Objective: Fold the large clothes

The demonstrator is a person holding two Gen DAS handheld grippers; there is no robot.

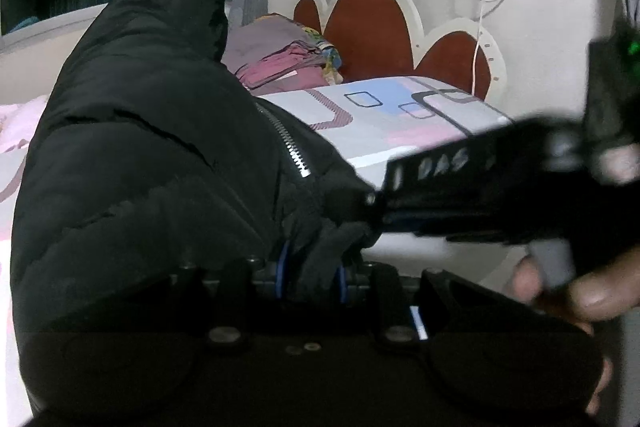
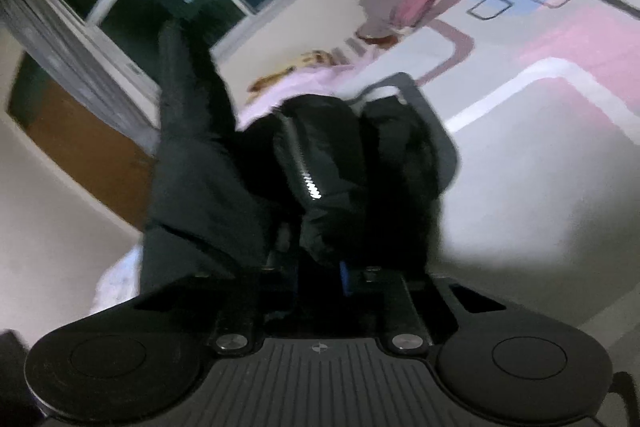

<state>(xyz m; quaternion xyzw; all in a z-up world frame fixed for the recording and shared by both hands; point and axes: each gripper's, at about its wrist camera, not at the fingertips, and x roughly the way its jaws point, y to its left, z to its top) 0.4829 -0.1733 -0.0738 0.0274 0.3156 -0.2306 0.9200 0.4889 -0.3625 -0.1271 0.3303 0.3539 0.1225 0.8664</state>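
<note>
Left gripper (image 1: 310, 279) clamped on black quilted puffer jacket (image 1: 152, 155), right gripper (image 2: 320, 267) nipping jacket's near zipper edge, patterned pastel bedsheet (image 1: 384, 123) beyond.

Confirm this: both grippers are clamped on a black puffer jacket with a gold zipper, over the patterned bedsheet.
Wrong on the zipper: it is silver, as the left wrist view shows. The rest holds: left gripper and right gripper clamp the black puffer jacket over the patterned bedsheet.

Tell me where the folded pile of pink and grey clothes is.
In the left wrist view the folded pile of pink and grey clothes sits upper centre on the bed, against the red-and-white headboard.
</note>
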